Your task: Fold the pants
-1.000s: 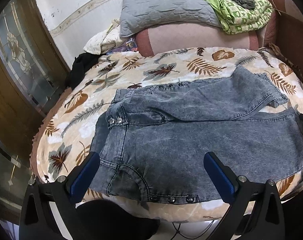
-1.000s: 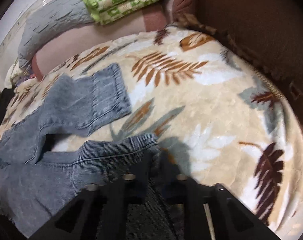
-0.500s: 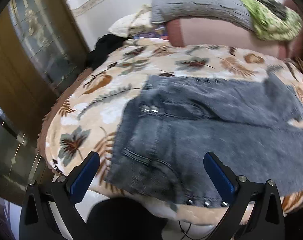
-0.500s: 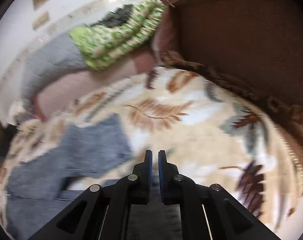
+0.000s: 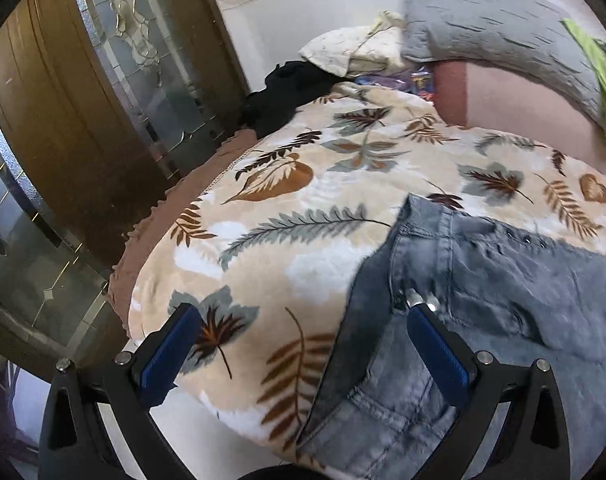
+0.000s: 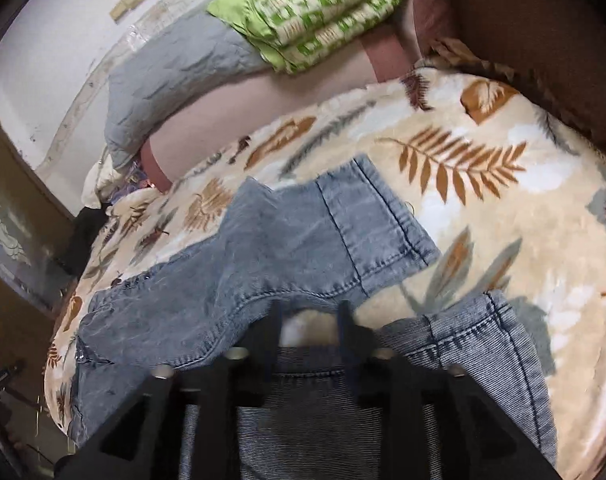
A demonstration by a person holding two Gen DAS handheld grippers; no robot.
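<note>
Grey denim pants (image 6: 287, 240) lie spread flat on a leaf-patterned bed (image 5: 303, 208), legs stretching to the right, laid out ready for folding. The left claw (image 5: 303, 344) hovers wide open over the waistband corner. The right claw (image 6: 309, 324) has just been opening above the near leg, pinching nothing.

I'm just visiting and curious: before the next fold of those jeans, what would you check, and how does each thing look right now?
1. Jeans lie on the leaf-print blanket: ok.
2. Both legs flat: not ok, near leg looks bunched.
3. Right claw let go: ok, jaws have just been opening, nothing pinched.
4. Left claw ready: ok, open above the waist edge.
5. Legs aligned: not ok, blanket shows between them.
6. Room on the blanket to fold: ok.
</note>
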